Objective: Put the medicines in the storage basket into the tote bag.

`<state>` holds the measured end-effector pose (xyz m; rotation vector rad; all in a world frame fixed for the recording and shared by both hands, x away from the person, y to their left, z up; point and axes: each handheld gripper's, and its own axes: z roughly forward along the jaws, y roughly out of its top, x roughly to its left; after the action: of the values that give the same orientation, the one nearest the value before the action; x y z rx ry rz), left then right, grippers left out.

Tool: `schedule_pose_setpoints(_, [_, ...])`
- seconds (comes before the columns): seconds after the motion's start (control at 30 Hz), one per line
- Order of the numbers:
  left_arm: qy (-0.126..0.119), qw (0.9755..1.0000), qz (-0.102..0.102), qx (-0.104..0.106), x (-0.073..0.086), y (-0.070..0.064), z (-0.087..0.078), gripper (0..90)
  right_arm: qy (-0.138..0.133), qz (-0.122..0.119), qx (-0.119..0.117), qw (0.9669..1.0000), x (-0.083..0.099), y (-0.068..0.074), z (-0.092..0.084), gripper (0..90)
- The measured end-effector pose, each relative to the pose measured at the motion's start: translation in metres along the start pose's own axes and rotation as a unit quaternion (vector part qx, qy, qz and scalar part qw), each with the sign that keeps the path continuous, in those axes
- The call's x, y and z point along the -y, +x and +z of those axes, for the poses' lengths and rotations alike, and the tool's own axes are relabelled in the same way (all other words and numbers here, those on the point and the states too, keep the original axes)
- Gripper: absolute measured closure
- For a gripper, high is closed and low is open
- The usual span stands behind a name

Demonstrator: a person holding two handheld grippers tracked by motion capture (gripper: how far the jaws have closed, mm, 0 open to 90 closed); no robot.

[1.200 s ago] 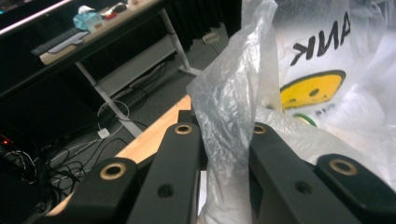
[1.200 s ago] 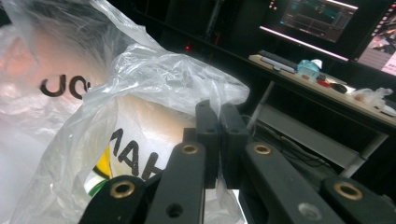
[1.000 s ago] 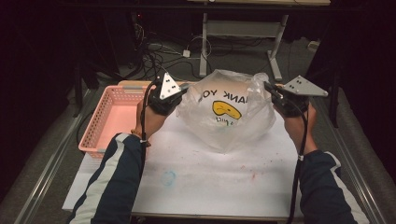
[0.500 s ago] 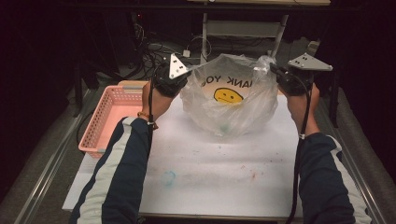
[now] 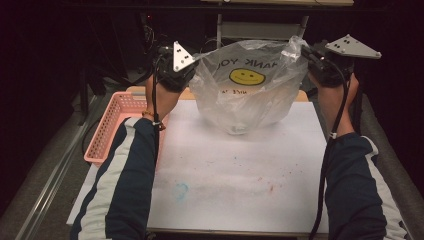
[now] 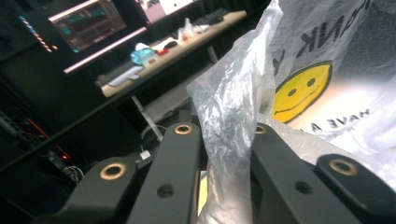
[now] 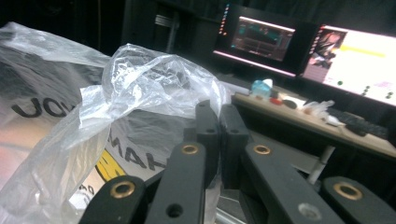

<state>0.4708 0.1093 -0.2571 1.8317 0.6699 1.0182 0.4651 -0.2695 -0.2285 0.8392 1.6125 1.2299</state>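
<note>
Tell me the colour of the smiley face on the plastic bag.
Yellow with dark eyes and mouth; the smiley face shows best in the high view.

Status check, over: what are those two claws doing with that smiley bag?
Left gripper and right gripper each shut on a handle. Plastic bag held above the table. Pink basket off to the side.

Plastic bag (image 5: 245,95): mirrored "THANK YOU" above yellow smiley; smaller print unreadable

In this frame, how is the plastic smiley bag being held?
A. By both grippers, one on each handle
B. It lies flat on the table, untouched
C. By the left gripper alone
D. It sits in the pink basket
A: the left gripper and the right gripper each pinch a handle of the plastic bag, stretched between them.
</note>
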Motion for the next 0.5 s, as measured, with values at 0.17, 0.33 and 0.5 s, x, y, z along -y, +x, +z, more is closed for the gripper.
schedule_pose_setpoints(0.17, [0.023,0.9997,-0.002,-0.008,0.006,-0.005,0.017,81.1,0.015,0.009,0.010,0.9998,0.006,-0.001,0.011,90.0])
schedule_pose_setpoints(0.33, [0.027,0.9995,-0.017,-0.005,0.015,-0.012,0.030,71.8,0.048,0.012,0.019,0.9986,0.027,0.003,0.030,89.9])
schedule_pose_setpoints(0.5, [0.024,0.9992,-0.020,-0.026,0.015,-0.017,0.035,64.9,0.062,0.016,0.049,0.9967,0.044,-0.001,0.041,89.9])
